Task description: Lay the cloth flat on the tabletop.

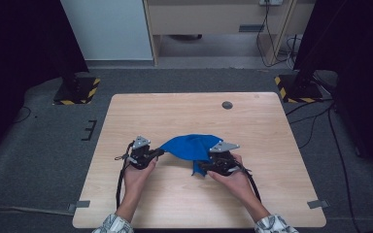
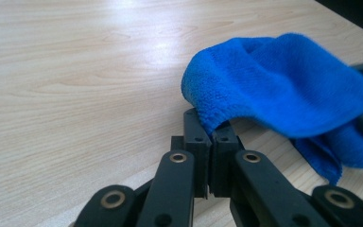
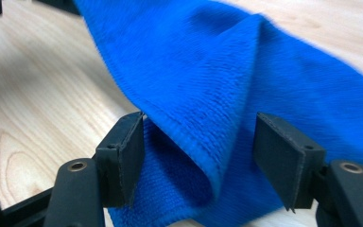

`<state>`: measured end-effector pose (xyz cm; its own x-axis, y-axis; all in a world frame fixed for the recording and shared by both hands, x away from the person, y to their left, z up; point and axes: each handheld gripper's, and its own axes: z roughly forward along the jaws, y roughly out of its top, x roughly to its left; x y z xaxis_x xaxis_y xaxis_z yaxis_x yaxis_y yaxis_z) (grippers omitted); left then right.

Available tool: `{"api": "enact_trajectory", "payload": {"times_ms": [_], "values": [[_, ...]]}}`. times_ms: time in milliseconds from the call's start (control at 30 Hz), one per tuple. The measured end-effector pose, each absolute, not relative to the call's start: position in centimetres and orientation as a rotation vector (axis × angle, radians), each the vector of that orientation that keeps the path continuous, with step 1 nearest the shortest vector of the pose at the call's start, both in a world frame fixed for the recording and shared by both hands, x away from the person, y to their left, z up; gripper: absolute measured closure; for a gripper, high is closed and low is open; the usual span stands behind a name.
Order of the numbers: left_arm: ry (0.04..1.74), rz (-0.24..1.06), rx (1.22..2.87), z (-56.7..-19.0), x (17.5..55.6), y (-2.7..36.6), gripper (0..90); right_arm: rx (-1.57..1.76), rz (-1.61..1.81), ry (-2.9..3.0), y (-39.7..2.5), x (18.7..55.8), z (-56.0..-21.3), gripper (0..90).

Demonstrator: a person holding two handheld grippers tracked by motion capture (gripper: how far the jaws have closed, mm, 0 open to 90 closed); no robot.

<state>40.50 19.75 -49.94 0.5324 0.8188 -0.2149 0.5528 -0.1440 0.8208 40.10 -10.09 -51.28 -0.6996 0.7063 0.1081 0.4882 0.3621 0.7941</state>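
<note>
Two grippers work the blue cloth (image 1: 190, 146) at the bench's (image 1: 184, 111) middle: the left gripper (image 2: 211, 142) pinches its edge, while the right gripper (image 3: 198, 146), jaws wide around a fold, should close squarely before lifting.

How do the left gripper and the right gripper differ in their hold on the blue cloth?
The left gripper has its jaws shut on an edge of the blue cloth; the right gripper has its jaws open, a fold of cloth between them. Both are hand-held low over the wooden table.
</note>
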Motion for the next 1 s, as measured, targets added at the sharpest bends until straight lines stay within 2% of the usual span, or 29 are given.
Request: {"api": "enact_trajectory", "payload": {"times_ms": [167, 233, 267, 333, 500, 600, 700, 767, 800, 833, 900, 1000], "values": [[1.120, 0.368, 1.799, -49.2, 40.1, 20.0, 88.1, 1.067, 1.251, 2.354, -8.8, 39.7, -51.9, 35.5], [1.124, 0.377, 1.768, -48.8, 40.0, 20.3, 88.1, 1.068, 1.232, 2.343, -8.4, 39.6, -52.1, 45.7], [1.124, 0.377, 1.768, -48.8, 40.0, 20.3, 88.1, 1.068, 1.232, 2.343, -8.4, 39.6, -52.1, 45.7], [1.133, 0.382, 1.744, -48.5, 40.0, 20.8, 88.1, 1.076, 1.198, 2.348, -8.4, 39.7, -52.4, 51.3], [1.164, 0.404, 1.718, -48.3, 40.0, 22.4, 88.1, 1.091, 1.144, 2.358, -8.8, 39.8, -52.8, 47.3], [1.189, 0.403, 1.711, -48.4, 40.2, 23.1, 88.1, 1.118, 1.131, 2.359, -9.3, 40.0, -52.9, 48.6], [1.207, 0.409, 1.730, -48.7, 40.3, 23.5, 88.1, 1.124, 1.124, 2.355, -9.6, 40.2, -52.9, 54.5], [1.212, 0.402, 1.741, -48.9, 40.4, 23.5, 88.1, 1.122, 1.117, 2.353, -10.0, 40.3, -52.8, 64.4], [1.210, 0.401, 1.746, -48.9, 40.4, 23.4, 88.1, 1.128, 1.103, 2.348, -10.4, 40.6, -52.7, 75.4], [1.208, 0.403, 1.753, -48.9, 40.4, 23.3, 88.1, 1.128, 1.103, 2.348, -10.4, 40.6, -52.7, 75.4], [1.200, 0.398, 1.781, -49.0, 40.3, 22.9, 88.1, 1.163, 1.077, 2.314, -11.6, 41.3, -52.3, 81.5], [1.189, 0.394, 1.818, -49.2, 40.3, 22.4, 88.1, 1.212, 1.088, 2.291, -12.6, 41.8, -52.0, 80.2]]}}
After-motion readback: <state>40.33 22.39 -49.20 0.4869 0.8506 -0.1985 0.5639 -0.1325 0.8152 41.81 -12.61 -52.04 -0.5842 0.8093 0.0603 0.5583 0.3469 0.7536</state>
